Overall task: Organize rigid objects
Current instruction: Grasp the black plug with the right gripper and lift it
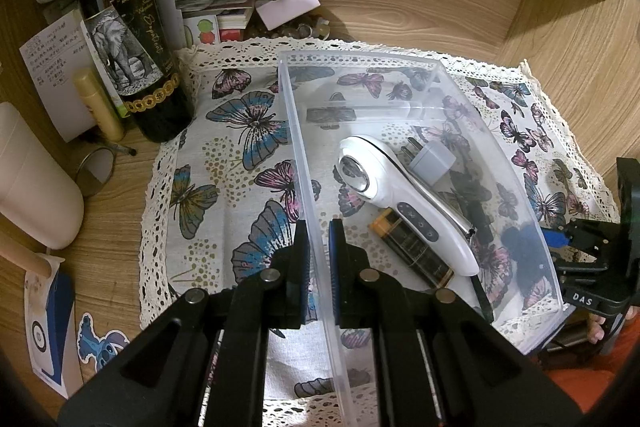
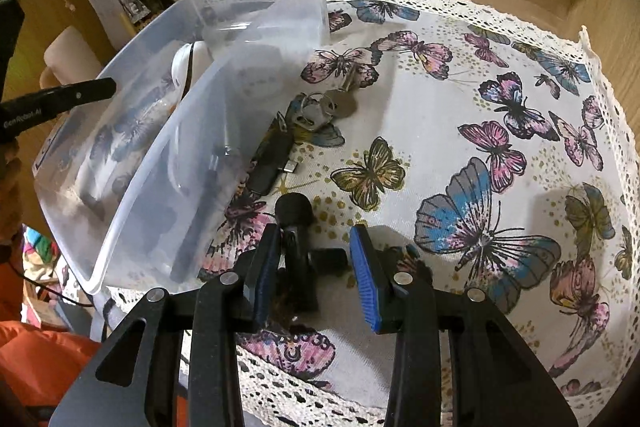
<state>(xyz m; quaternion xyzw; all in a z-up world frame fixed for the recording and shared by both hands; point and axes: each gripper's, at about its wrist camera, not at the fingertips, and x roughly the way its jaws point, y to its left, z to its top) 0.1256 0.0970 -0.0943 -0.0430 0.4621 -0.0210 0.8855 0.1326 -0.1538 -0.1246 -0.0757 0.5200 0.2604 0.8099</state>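
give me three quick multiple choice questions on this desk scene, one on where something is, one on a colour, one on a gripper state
1. Where does the white handheld device lie?
A. inside the clear plastic bin
B. on the bare wood
C. against the dark wine bottle

2. What colour are the right gripper pads?
A. red
B. blue
C. yellow

3. How does the left gripper stand?
A. wide open over the butterfly cloth
B. shut on the bin's wall
C. shut on a battery

Answers: 1 A, it rests on the bin floor beside the grey plug adapter. 2 B, ribbed blue faces show. 3 B, its fingers straddle the clear wall closely.
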